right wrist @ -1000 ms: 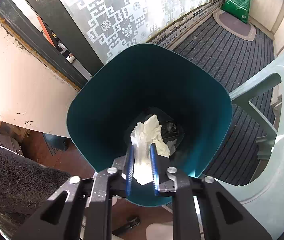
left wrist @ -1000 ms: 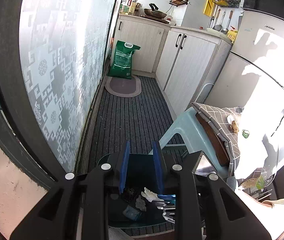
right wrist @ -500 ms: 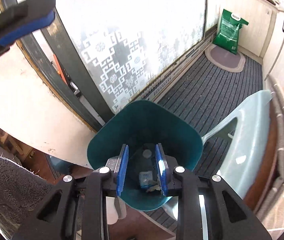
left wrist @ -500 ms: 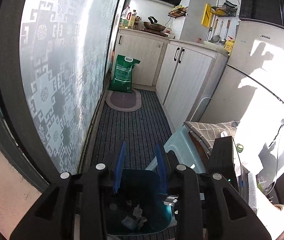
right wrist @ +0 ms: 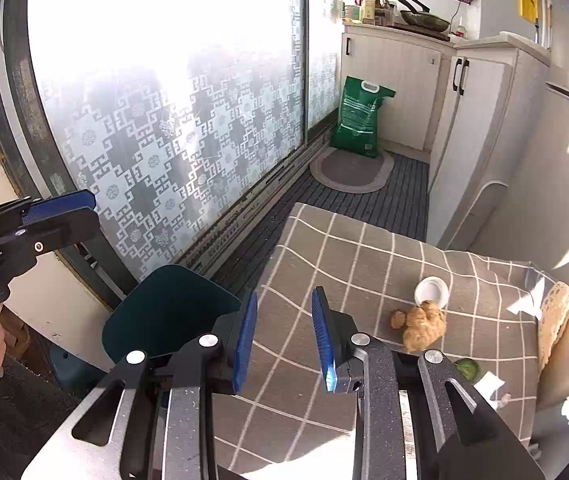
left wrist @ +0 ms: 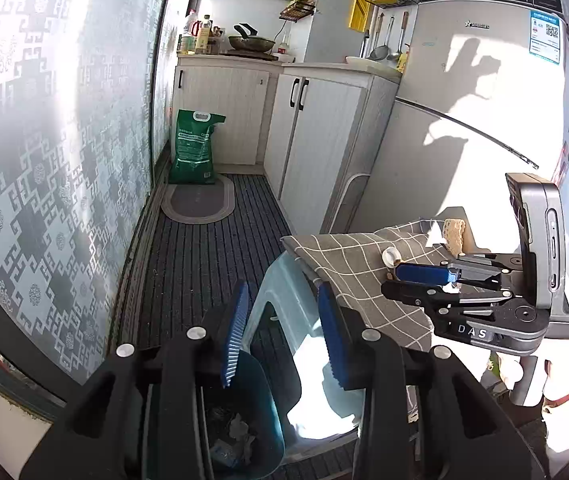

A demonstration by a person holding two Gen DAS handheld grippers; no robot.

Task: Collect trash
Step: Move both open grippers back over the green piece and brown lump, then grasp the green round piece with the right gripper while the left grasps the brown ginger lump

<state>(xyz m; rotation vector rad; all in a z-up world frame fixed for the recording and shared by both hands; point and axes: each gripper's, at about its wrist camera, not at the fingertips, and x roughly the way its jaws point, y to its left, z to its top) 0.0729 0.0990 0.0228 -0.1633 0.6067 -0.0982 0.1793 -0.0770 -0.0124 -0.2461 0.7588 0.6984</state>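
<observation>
With both pairs of jaws spread and empty, the crumpled tan scrap (right wrist: 423, 327) on the grey checked cloth (right wrist: 324, 248) lies at about two o'clock from the right gripper (right wrist: 284, 338), seemingly nearer it than the left gripper (left wrist: 280, 334).

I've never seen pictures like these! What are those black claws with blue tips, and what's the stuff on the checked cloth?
They are grabbing tools, one in each of a person's hands, each with a camera looking along its fingers. The left gripper is above the teal trash bin; the right gripper is over the checked cloth. Both are open and hold nothing. On the cloth lie a crumpled brown lump, a white cap and something small and green.
</observation>
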